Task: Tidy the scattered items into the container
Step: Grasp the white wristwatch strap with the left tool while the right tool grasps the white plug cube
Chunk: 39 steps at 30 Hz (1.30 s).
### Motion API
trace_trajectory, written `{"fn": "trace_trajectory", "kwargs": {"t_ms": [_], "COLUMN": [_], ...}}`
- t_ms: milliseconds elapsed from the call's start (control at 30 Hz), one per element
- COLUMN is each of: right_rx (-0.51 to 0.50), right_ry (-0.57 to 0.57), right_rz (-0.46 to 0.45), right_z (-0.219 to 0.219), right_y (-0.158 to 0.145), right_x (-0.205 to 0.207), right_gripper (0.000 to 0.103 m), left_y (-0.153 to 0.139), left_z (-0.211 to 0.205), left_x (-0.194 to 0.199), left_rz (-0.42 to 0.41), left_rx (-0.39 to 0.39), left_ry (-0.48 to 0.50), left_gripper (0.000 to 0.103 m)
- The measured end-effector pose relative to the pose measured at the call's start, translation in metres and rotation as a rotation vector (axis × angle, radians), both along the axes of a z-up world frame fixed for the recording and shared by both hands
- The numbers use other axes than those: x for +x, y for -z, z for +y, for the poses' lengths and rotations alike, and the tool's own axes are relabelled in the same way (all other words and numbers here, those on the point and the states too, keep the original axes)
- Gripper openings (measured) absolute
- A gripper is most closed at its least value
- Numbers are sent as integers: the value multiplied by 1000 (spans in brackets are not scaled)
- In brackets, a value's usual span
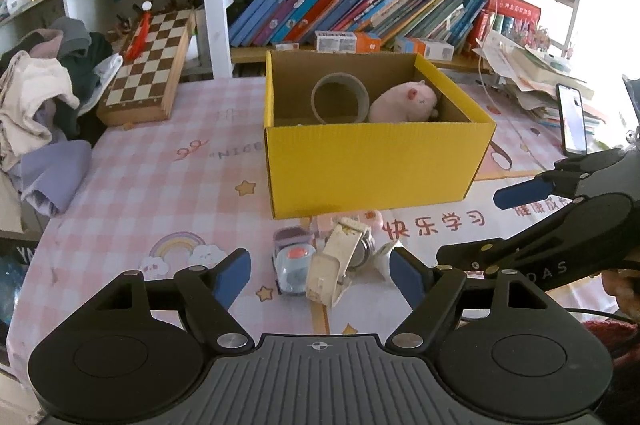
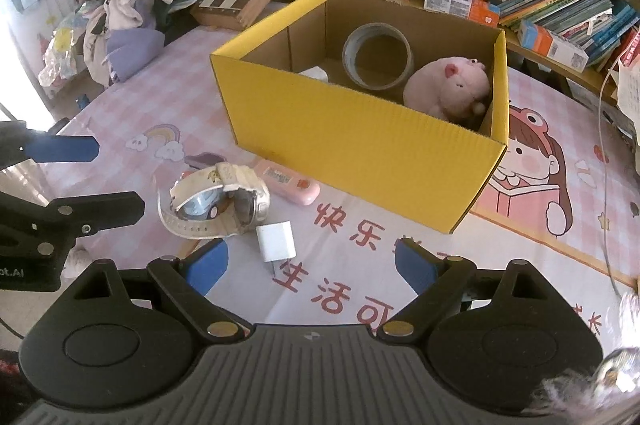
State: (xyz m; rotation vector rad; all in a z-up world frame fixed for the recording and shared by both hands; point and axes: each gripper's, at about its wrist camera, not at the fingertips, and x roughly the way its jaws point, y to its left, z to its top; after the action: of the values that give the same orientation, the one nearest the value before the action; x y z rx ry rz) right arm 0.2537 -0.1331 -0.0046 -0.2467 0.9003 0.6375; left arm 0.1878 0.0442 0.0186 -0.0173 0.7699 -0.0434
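Left tool (image 1: 320, 275) — watch (image 1: 340, 261) between fingertips

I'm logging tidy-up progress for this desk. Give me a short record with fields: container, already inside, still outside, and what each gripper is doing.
container: open yellow cardboard box on the pink checked tablecloth
already inside: brown tape roll, pink plush pig; a white item barely shows
still outside: cream strap wristwatch draped over a small blue toy car, pink flat case, white charger plug
left gripper: fingers open, watch and car between them, not pressed
right gripper: fingers open, empty, near the plug
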Motion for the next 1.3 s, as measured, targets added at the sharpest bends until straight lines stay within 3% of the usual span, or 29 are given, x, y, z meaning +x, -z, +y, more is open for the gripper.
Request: {"fn": "trace_trajectory", "kwargs": {"t_ms": [300,733,900,1000,1067,1133,1300], "right_rx": [-3,-22,-51,-78,-94,-106,-96], "right_ry": [5,-32,-102,-134,-146,-156,-170], "right_rz": [20,8,9,-1,-5,-3,13], "right_z": [-1,9,22,28,31,33,36], "right_y": [3,18,33,42,48,54,62], "right_x": [-8,4,7,9,13,17,27], "right_gripper": [91,90,88,81,73,63,58], "left_y": [5,24,34,38,40,43,49], "left_z": [1,19,13,6,0,-4,-11], "left_x": [-10,-15,-6,-1,3,7,15], "left_rz": [10,48,58,46,42,44,62], "left_rx": [-7,-17,-1,17,42,63,77], "left_ry": [-10,-100,-66,-26,0,19,38], "left_gripper": [79,79,79,77,75,63,50]}}
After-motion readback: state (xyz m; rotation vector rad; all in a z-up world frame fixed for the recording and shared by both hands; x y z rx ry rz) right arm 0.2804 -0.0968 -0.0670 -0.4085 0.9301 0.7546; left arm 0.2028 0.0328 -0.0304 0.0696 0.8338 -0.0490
